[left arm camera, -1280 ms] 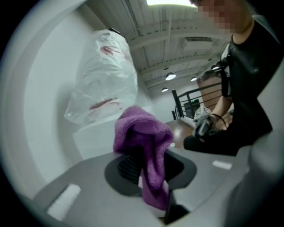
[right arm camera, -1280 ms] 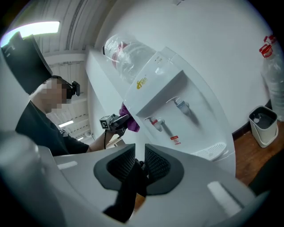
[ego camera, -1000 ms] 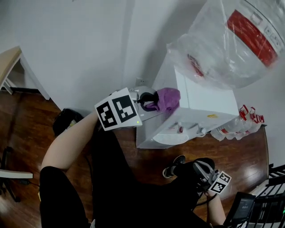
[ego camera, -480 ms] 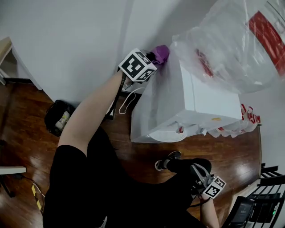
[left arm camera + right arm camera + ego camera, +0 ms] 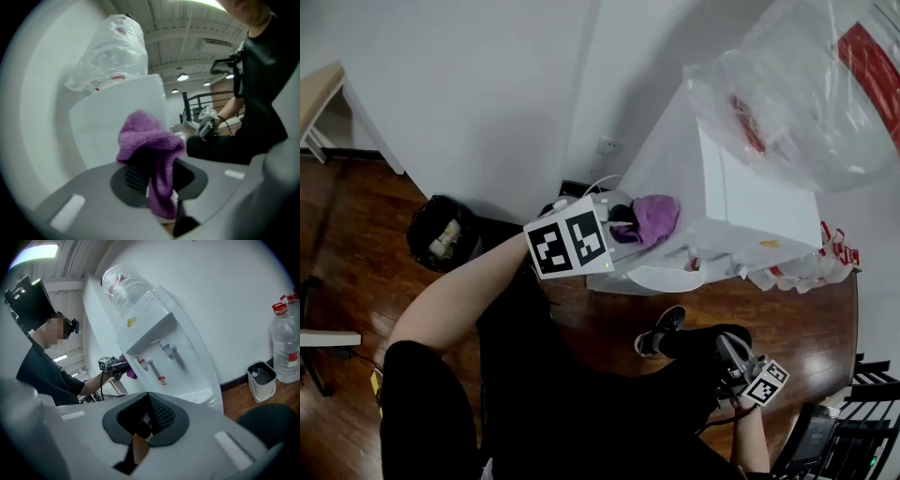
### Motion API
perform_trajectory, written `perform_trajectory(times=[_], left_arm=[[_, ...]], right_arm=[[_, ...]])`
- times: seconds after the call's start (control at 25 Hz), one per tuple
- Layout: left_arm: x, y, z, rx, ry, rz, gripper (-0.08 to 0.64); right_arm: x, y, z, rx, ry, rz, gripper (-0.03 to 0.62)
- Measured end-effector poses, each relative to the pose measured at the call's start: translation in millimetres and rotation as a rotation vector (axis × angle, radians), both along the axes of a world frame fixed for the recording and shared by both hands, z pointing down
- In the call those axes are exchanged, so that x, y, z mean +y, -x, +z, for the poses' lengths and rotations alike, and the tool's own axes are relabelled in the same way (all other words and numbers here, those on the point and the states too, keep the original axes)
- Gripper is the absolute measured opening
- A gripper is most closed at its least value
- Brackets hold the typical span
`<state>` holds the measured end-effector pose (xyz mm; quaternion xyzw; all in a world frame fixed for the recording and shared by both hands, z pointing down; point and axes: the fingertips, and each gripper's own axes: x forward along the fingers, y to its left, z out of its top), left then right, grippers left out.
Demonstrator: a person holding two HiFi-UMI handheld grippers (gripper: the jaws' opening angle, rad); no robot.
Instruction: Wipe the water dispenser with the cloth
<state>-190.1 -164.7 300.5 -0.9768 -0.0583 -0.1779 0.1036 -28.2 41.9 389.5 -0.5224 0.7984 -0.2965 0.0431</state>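
Yellow logo on water dispenser is illegible.

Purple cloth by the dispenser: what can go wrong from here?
1. The cloth hangs bunched from the left gripper; it may slip out mid-wipe.
2. It sits near the red tap; snagging the lever could spill water.
3. A hard push on the water dispenser might rock the bagged bottle.

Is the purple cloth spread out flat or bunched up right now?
Bunched up. The cloth is gathered in a lump between the shut jaws of the left gripper, with one end hanging down.
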Motion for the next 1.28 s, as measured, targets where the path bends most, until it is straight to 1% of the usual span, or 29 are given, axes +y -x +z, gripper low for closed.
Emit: perform_trajectory(times=[0.08, 0.12, 0.2, 0.28, 0.4, 0.56, 0.64, 0.76, 0.84, 0.92, 0.96, 1.04, 1.16, 1.28], left_arm=[[31, 9, 7, -0.030, 0.005, 0.060, 0.109], [39, 12, 10, -0.044, -0.001, 0.074, 0.109], [36, 12, 17, -0.068, -0.006, 0.064, 0.109], [11, 6, 23, -0.077, 0.011, 0.010, 0.109], [-42, -10, 26, -0.082, 0.037, -0.092, 0.109], [-114, -36, 39, -0.149, -0.027, -0.188, 0.109], [-147, -42, 43, -0.152, 0.002, -0.252, 0.109], [-193, -50, 51, -0.127, 0.037, -0.387, 0.109], [-209, -54, 58, -0.105, 0.075, -0.460, 0.109], [-205, -54, 61, -0.073, 0.119, -0.480, 0.109], [-195, -52, 61, -0.062, 0.124, -0.465, 0.107], [-163, -46, 60, -0.056, 0.103, -0.404, 0.107], [-107, -34, 63, -0.051, 0.096, -0.317, 0.107], [-63, -20, 70, -0.029, 0.106, -0.297, 0.107]], right_arm=[[-4, -6, 0, -0.020, -0.003, -0.018, 0.003], [-7, -9, -1, -0.044, -0.006, -0.026, 0.004], [-11, -13, -4, -0.092, -0.016, -0.051, 0.003], [-9, -15, -6, -0.096, -0.026, -0.068, 0.004], [-1, -24, -9, -0.061, -0.037, -0.029, 0.003], [17, -39, -12, 0.001, -0.028, 0.050, 0.004], [24, -48, -14, 0.046, -0.020, 0.081, 0.003], [29, -65, -16, 0.122, -0.008, 0.153, 0.003], [29, -75, -12, 0.195, 0.016, 0.205, 0.004], [27, -81, -4, 0.282, 0.051, 0.231, 0.005], [26, -83, 1, 0.324, 0.067, 0.234, 0.003], [23, -87, 8, 0.394, 0.087, 0.239, 0.003], [13, -95, 9, 0.452, 0.081, 0.251, 0.003], [0, -95, 0, 0.482, 0.050, 0.237, 0.003]])
